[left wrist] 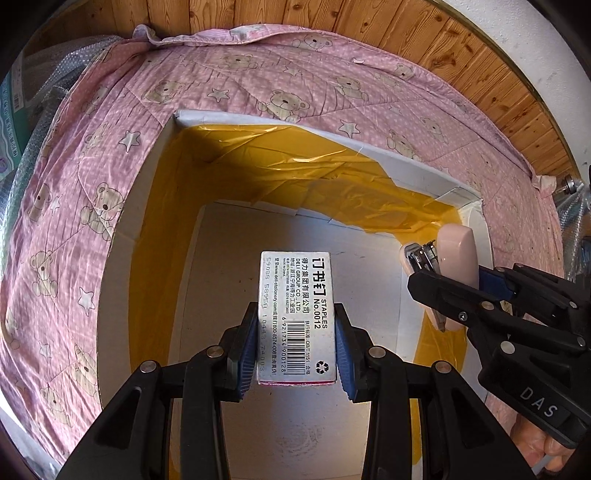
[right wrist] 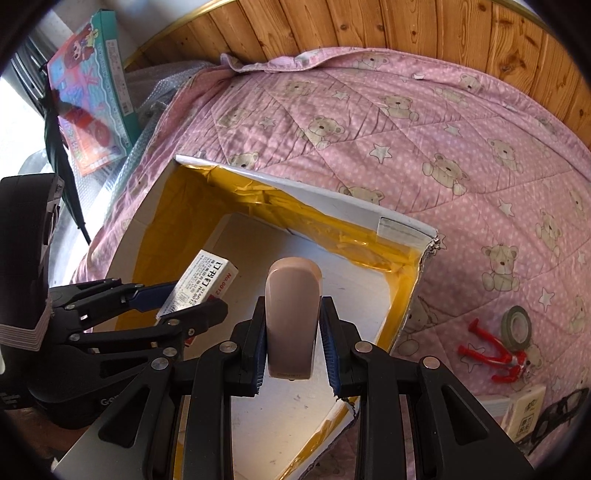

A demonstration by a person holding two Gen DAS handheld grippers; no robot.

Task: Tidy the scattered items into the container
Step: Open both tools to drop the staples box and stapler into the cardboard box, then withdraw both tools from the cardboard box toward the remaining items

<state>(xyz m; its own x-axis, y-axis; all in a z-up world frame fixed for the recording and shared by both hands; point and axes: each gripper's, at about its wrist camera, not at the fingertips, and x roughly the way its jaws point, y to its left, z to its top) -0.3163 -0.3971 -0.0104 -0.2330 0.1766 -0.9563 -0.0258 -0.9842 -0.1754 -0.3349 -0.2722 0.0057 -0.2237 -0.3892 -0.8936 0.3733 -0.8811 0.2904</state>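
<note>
Left wrist view's showing we're holding the staples box [left wrist: 296, 317] in the left hand-held gripper [left wrist: 296, 345] over the container [left wrist: 424, 173], right hand-held gripper [right wrist: 291, 345] clamping the stapler [right wrist: 293, 317]; both feeling light and rigid, so gripping mid-sides is working.

Work surface: pink quilted cotton bedspread [right wrist: 424, 155] printed with beige teddy bears and white stars, covering nearly the whole field. Behind it, from 11 to 2 o'clock, a wall of knotty orange-brown vertical wooden panelling [right wrist: 332, 26]. White plaster wall [left wrist: 517, 33] at 1 o'clock in the left view. Clear bubble wrap [right wrist: 155, 88] lies crumpled at 10 o'clock. Bright daylight enters at 9 o'clock.
</note>
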